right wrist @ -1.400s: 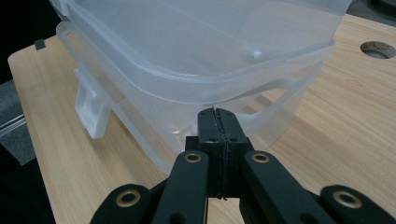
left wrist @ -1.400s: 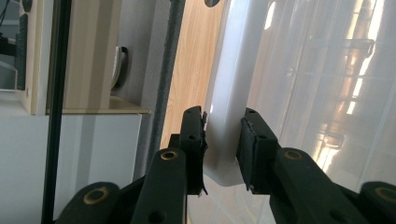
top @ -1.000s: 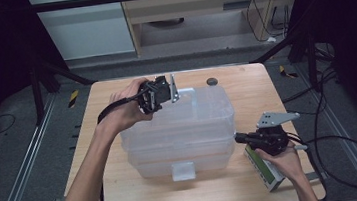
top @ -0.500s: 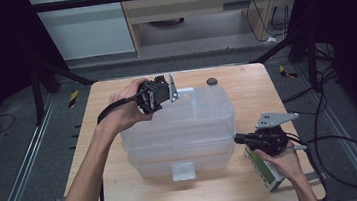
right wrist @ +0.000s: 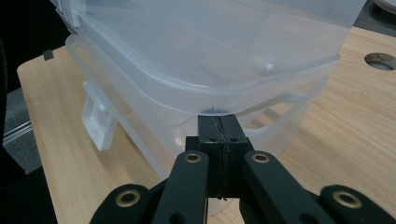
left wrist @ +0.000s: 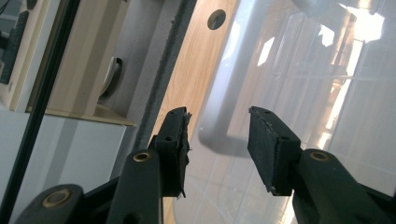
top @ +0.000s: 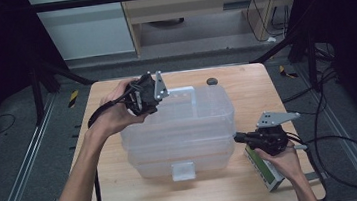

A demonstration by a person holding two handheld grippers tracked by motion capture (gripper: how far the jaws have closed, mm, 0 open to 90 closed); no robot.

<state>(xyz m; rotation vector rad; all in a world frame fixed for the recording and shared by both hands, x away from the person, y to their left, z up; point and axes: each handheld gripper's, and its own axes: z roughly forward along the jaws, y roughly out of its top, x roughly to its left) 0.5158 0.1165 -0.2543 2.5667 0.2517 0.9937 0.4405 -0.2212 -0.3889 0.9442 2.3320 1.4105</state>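
Two clear tubs (top: 179,130) sit nested; left gripper (left wrist: 219,135) jaws just widened off the handle (left wrist: 233,102), right gripper (right wrist: 218,128) jaws closed empty against the rim, so the upper tub could slide askew

- High view looked down, far, over whole table (top: 126,196).
- Both gripper views sat close, facing the clear bin (left wrist: 327,93) (right wrist: 210,56), shared with high view (top: 179,125).

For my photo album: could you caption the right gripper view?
Shut right gripper pressing its tip under the rim of the upper clear plastic bin, nested in another on the wooden table.
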